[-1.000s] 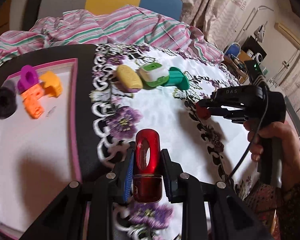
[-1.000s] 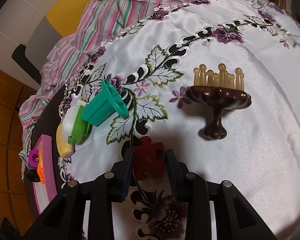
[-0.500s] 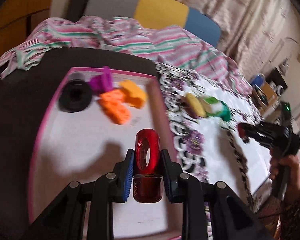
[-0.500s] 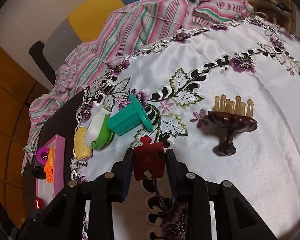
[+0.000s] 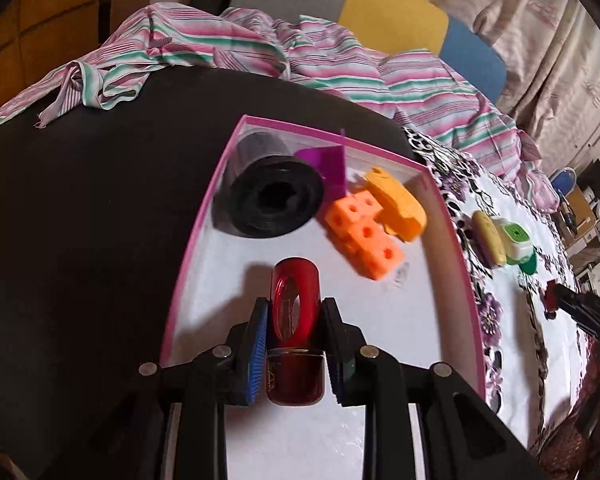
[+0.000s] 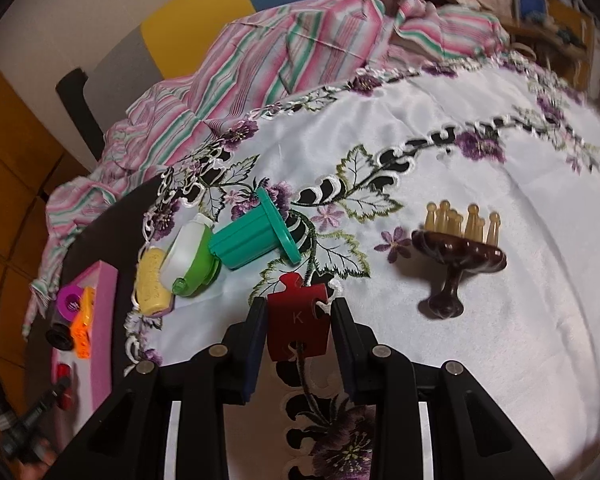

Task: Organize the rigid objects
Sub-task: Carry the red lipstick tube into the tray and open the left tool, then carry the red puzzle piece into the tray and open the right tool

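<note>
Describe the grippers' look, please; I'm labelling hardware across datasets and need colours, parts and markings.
Both look alike: the left gripper and right gripper have matte black angular frames with triangular cut-outs, round silver bolts at the joints and blue ribbed pads lining the fingers. No cable, sleeve or marking is visible here.

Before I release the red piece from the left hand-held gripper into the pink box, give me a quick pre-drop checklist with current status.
1. Left hand-held gripper clamps the red piece: ok.
2. Red piece is over the pink box floor, inside the rim: ok.
3. Spot under it is free of the black roll and orange block: ok.
4. Height above the floor: cannot tell.
5. Right hand-held gripper holds the K puzzle piece, over the tablecloth, away from the box: ok.
</note>
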The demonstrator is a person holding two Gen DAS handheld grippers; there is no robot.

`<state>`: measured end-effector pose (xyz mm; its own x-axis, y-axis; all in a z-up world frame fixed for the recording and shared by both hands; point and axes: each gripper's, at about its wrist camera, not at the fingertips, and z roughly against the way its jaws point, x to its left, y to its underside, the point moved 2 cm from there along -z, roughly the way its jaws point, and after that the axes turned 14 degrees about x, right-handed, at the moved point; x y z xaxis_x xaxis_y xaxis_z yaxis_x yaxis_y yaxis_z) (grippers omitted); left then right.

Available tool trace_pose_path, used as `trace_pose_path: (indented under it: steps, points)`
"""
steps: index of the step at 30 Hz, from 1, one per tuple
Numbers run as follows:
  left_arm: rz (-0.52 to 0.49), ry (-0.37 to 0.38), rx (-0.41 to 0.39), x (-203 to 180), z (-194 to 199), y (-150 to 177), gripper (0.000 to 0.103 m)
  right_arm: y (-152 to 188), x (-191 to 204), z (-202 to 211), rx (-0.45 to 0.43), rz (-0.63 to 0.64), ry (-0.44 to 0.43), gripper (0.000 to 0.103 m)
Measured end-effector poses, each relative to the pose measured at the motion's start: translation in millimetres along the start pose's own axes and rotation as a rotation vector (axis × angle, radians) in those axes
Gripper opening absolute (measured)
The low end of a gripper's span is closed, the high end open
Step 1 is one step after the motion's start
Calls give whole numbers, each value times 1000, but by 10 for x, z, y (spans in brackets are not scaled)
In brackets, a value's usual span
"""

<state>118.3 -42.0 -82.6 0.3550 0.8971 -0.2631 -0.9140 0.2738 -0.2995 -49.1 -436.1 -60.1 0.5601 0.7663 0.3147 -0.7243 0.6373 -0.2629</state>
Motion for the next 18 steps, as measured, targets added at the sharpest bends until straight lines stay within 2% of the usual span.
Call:
trace_pose_path:
  steps: [7, 10, 13, 16, 18]
  points:
    - [27, -24, -11, 130, -54, -103, 26, 50, 245, -18, -3, 130, 37, 33]
    - [49, -35, -16, 155, -12, -79, 34, 60, 283, 4, -15, 150, 26, 33]
    - [84, -5, -30, 187, 67, -1, 41, 74, 331, 59, -39, 169, 4, 33]
    - [99, 6, -58, 192, 165, 118, 42, 87, 412, 86, -49, 205, -20, 33]
    - [93, 8, -68, 178, 218, 190, 42, 97, 495, 43, -25, 233, -40, 33]
